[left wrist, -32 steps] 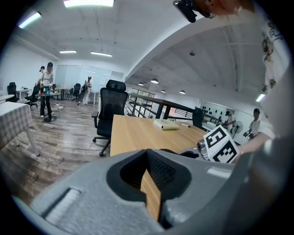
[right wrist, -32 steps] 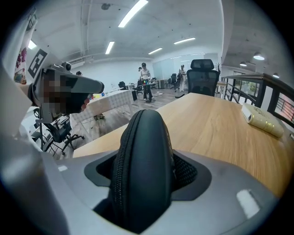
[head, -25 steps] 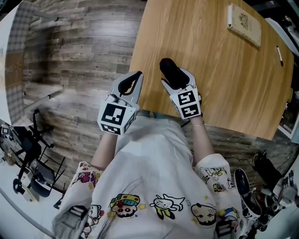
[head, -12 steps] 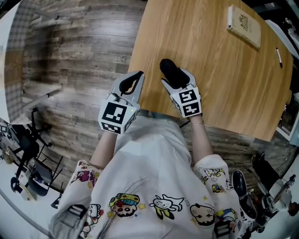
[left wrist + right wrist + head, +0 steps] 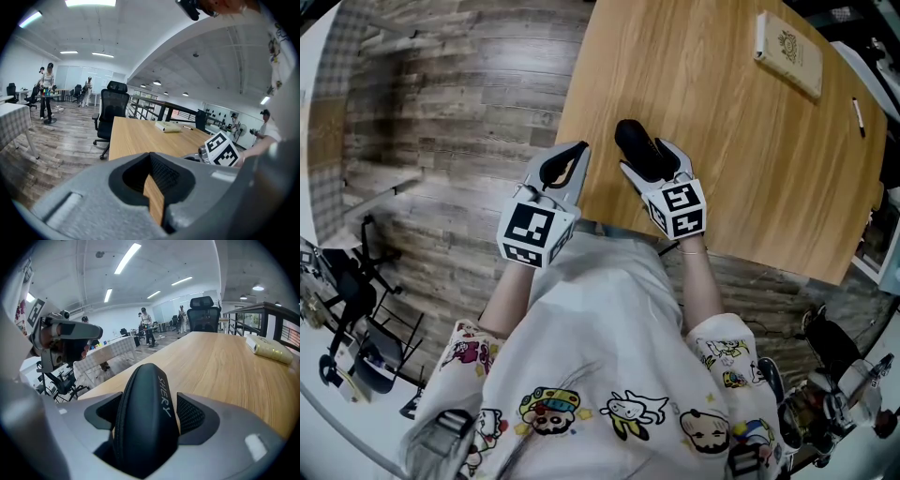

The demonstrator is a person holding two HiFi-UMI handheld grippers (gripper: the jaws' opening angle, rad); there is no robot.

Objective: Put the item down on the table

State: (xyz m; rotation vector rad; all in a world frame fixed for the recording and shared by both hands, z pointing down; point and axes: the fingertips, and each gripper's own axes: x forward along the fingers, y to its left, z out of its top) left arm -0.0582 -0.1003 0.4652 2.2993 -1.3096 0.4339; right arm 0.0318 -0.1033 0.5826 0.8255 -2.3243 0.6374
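Note:
A black zipped case rests on the wooden table near its front left corner, between the jaws of my right gripper. In the right gripper view the case fills the middle. The jaws of that gripper are opening, and thin gaps show on both sides of the case. My left gripper hovers just off the table's left edge, over the plank floor. Its tips meet with nothing held, and in the left gripper view only a sliver of table shows through them.
A cream book lies at the table's far right, with a pen beyond it. A black office chair stands at the far end of the table. People stand far off in the room. The person's legs are against the near table edge.
The right gripper and the case have shifted slightly away from the person, and its jaws have spread a little around the case. The left gripper has barely moved.

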